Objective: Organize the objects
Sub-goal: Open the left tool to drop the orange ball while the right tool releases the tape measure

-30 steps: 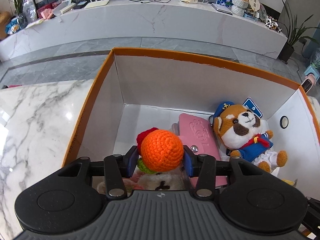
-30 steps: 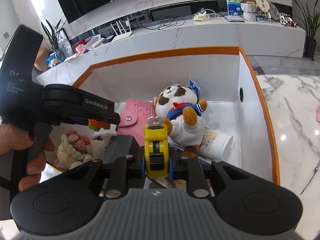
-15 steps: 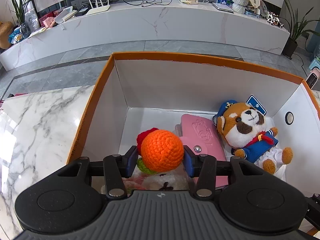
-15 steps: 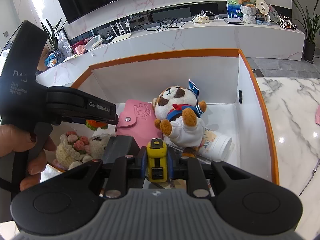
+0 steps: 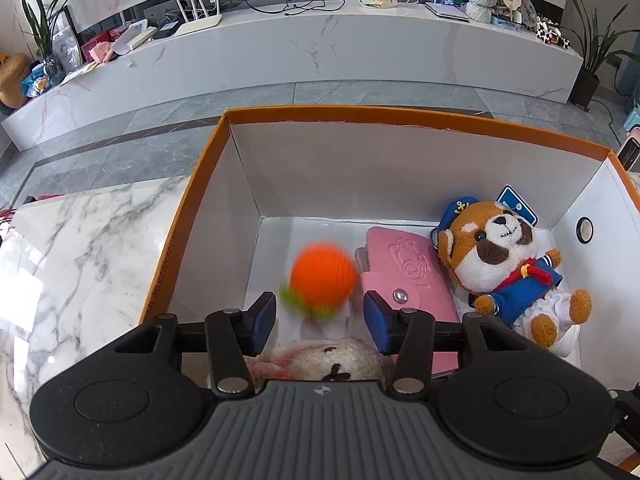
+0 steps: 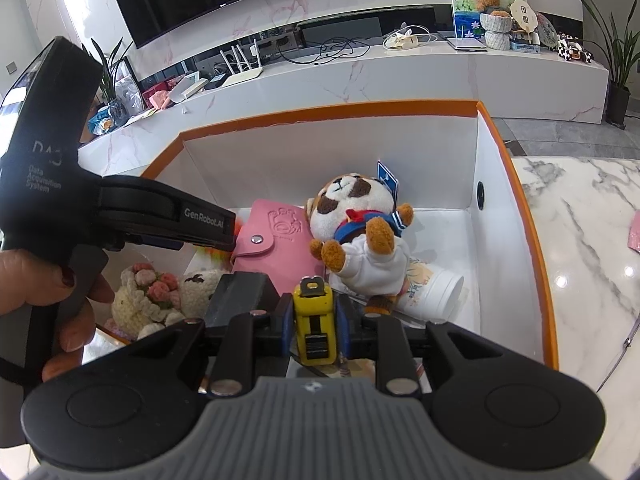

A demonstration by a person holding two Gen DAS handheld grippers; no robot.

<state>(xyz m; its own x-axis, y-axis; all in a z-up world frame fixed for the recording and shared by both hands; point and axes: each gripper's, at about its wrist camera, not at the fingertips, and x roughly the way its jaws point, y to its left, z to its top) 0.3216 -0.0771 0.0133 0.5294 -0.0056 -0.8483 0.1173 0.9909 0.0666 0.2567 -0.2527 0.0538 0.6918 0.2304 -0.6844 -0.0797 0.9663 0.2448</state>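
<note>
An orange-rimmed white box (image 5: 240, 184) holds a pink wallet (image 5: 408, 268), a sailor plush (image 5: 500, 256) and a cream crochet toy (image 5: 332, 360). My left gripper (image 5: 320, 320) is open above the box; an orange crochet ball (image 5: 323, 274), blurred, is free between and beyond its fingertips, falling into the box. My right gripper (image 6: 316, 320) is shut on a yellow tape measure (image 6: 314, 324) over the box's near side. In the right wrist view the box (image 6: 532, 240) also shows the wallet (image 6: 276, 240), the plush (image 6: 360, 232) and a lying white cup (image 6: 436, 292).
The box stands on a marble table (image 5: 80, 248), which also shows in the right wrist view (image 6: 592, 264). The left gripper's black body (image 6: 120, 208) and the hand on it fill the left of the right wrist view. A long white bench (image 5: 320, 52) lies beyond.
My left gripper has opened and let go of the orange crochet ball, which now drops into the box. My right gripper has lowered a little with the tape measure.
</note>
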